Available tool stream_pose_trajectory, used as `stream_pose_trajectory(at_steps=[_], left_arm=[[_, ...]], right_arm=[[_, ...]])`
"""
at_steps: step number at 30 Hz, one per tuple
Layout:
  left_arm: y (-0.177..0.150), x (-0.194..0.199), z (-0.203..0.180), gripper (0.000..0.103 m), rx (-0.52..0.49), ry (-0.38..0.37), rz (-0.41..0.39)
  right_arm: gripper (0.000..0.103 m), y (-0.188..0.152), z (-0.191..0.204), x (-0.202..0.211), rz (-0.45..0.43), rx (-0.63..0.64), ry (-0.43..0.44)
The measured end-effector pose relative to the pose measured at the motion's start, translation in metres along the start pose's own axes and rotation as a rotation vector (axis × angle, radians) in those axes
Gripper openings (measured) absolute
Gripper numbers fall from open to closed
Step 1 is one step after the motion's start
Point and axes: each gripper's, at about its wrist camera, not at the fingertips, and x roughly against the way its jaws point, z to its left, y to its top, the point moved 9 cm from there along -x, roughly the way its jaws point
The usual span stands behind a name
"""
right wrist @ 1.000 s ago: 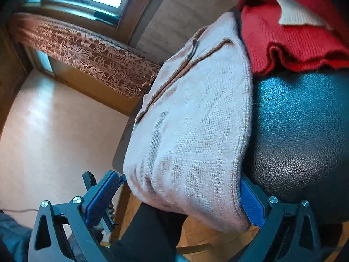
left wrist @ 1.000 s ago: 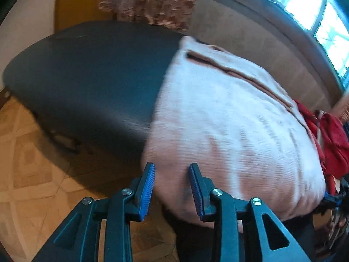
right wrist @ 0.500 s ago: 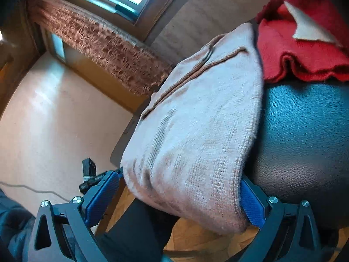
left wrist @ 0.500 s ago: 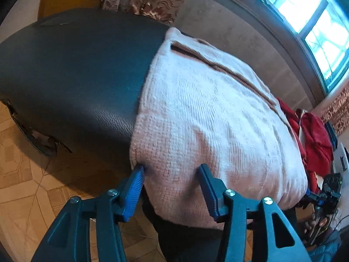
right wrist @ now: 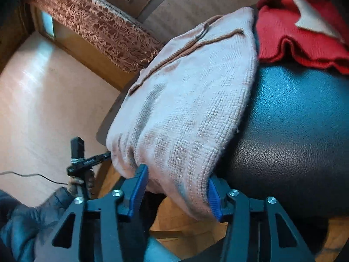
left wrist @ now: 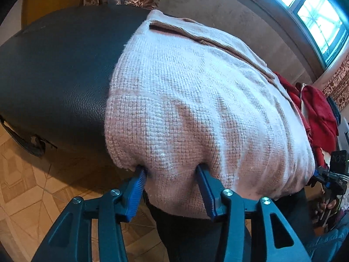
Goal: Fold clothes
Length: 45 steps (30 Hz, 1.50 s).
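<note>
Both jaws are closing on the pink sweater's (left wrist: 196,100) hem: left hand-held gripper (left wrist: 172,181), right hand-held gripper (right wrist: 176,185). Bunched knit could slip, skewing the fold.

The left gripper (left wrist: 171,170) points steeply down, its jaws closing with the near hem of the pink sweater (left wrist: 196,100) bunched between the blue pads, which dent the knit on both sides. The right gripper (right wrist: 177,174) tilts down less steeply; its jaws are closing too, with the sweater's other near corner between the pads. In the right wrist view a hand (right wrist: 75,184) in a dark sleeve grips the left gripper's handle.
</note>
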Motion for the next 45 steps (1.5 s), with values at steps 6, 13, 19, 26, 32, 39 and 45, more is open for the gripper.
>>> stream_pose_trajectory(at_steps=[6,13,19,26,32,39,45], left_arm=[[0.001,0.003,0.002,0.038,0.003,-0.020,0.004],[0.002,0.000,-0.002,0.040,0.013,-0.025,-0.001],[0.004,0.011,-0.009,0.008,-0.021,-0.055,0.021],[0.041,0.061,-0.042,0.007,-0.004,-0.285,-0.107],[0.097,0.088,-0.058,0.007,0.059,-0.443,-0.230],[0.186,0.083,-0.072,0.007,0.101,-0.528,-0.326],[0.281,0.026,-0.063,0.007,0.191,-0.481,-0.347]], right_arm=[[0.068,-0.035,-0.006,-0.006,0.174,-0.032,-0.039],[0.021,-0.040,-0.027,-0.029,0.180,-0.104,-0.097],[0.008,-0.034,-0.013,-0.028,0.171,-0.090,-0.112],[0.008,0.015,0.028,-0.007,0.006,-0.100,0.048],[0.008,0.070,0.039,-0.008,-0.103,-0.126,0.115],[0.008,0.170,0.045,-0.019,-0.218,-0.126,0.175],[0.008,0.246,-0.002,-0.042,-0.272,-0.188,0.135]])
